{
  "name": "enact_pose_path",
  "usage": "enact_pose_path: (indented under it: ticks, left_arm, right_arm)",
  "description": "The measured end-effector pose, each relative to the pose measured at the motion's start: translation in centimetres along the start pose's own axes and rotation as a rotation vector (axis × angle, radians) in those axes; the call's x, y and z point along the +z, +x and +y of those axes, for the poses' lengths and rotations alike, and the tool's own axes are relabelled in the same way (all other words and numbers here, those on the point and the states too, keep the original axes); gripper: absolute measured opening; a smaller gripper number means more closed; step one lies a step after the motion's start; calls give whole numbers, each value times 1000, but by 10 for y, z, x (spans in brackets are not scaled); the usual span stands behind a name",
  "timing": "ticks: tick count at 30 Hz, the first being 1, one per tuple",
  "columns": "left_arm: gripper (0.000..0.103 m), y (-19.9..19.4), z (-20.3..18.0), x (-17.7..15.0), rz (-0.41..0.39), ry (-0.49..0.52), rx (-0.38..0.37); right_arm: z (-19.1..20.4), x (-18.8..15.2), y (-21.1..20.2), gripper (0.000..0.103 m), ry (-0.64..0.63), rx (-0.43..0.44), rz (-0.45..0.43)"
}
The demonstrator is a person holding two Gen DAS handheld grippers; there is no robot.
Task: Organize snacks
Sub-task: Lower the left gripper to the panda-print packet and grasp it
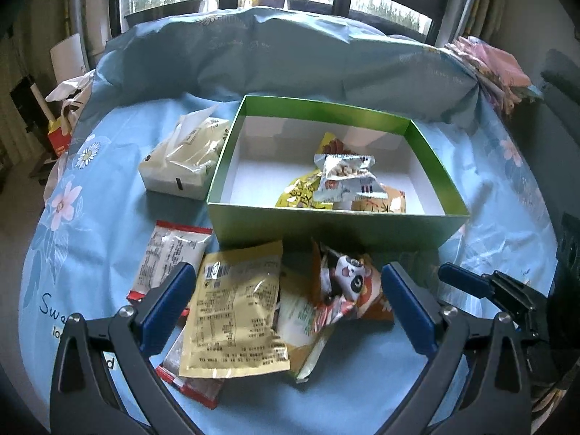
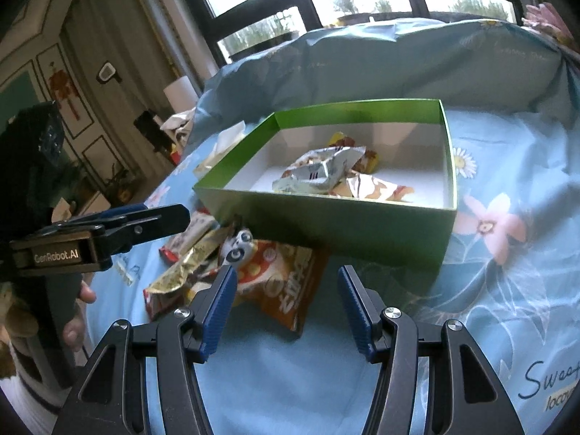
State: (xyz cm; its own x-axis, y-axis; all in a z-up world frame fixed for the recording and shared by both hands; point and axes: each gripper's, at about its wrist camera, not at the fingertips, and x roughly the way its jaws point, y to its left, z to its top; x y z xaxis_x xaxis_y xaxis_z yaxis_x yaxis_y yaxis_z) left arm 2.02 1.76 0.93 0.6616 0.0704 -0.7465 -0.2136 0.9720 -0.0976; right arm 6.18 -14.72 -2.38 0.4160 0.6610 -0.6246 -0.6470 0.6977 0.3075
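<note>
Several snacks: a few packets are already gathered inside the green box; a loose pile is left in front of its near wall.
Surface: everything is laid on a blue flowered bedspread, not a bench.
Loose pile: a yellow packet is laid label side up over a red-edged packet; an orange panda packet is propped just beside the box wall.
Left gripper: fingers are held wide, empty, straddling the yellow packet from above, apparently so one packet can be taken.
Right gripper: fingers are held wide, empty, over the panda packet's near edge, well short of the box.
Tissue pack: set touching or just beside the box's left wall, outside the sorting.
Judged stage: partly done; the pile is yet to be boxed.
</note>
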Motion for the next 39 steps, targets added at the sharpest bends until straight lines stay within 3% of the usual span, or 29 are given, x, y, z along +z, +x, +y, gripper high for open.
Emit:
enact_pose_path:
  ticks: [18,34,37,39]
  left_arm:
    - [103,4,-10,-12,26,28,1]
    - [101,20,-13,-19,84,30,-160]
    - [91,22,-16,-19,84,34,-176]
    - [90,23,-19,-18,87,36,-197]
  right_arm:
    - [8,-10,13,59,-45,3,60]
    - [7,-19,39,59,-50,10,120]
    - [7,-19,43,59,-48,9,121]
    - [6,-19,45,58,-45,15,124]
